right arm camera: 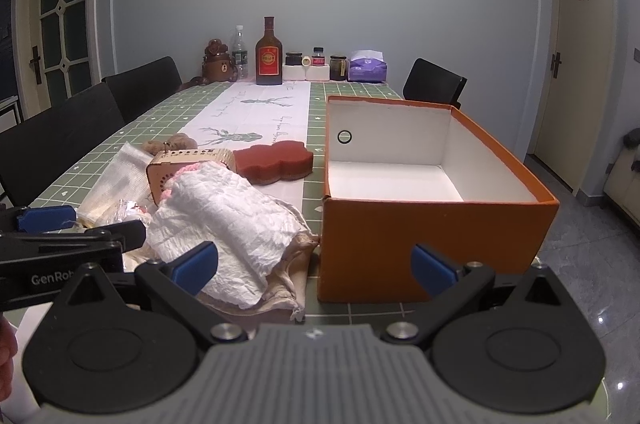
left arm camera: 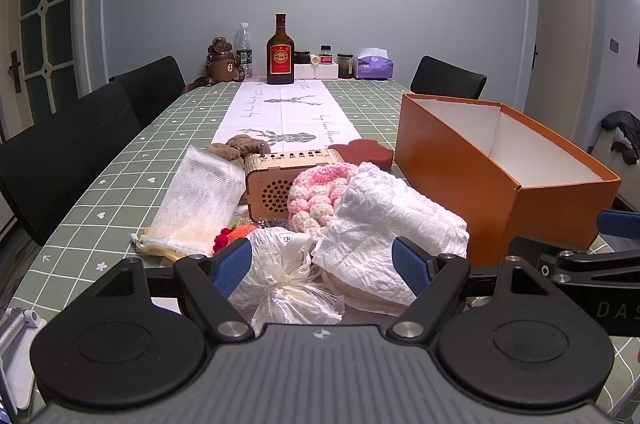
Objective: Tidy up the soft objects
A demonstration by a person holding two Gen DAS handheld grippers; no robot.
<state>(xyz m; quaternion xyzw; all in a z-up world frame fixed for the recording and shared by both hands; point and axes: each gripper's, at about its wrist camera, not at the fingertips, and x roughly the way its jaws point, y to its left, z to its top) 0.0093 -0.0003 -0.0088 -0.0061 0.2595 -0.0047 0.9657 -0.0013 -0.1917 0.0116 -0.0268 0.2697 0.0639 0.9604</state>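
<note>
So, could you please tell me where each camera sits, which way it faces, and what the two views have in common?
Left wrist: rides the left gripper, facing down the table over the soft pile; own open blue fingers show, and the right gripper enters at right.
Right wrist: rides the right gripper, facing the orange box; own open fingers show, the left gripper at left.
Shared: orange box, white cloth bundle, red sponge, wooden box, brown bottle.

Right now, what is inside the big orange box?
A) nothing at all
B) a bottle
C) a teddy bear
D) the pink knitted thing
A: the right wrist view looks into the orange box and shows only its bare white floor and walls, while the pink knitted piece lies outside it on the table.
</note>
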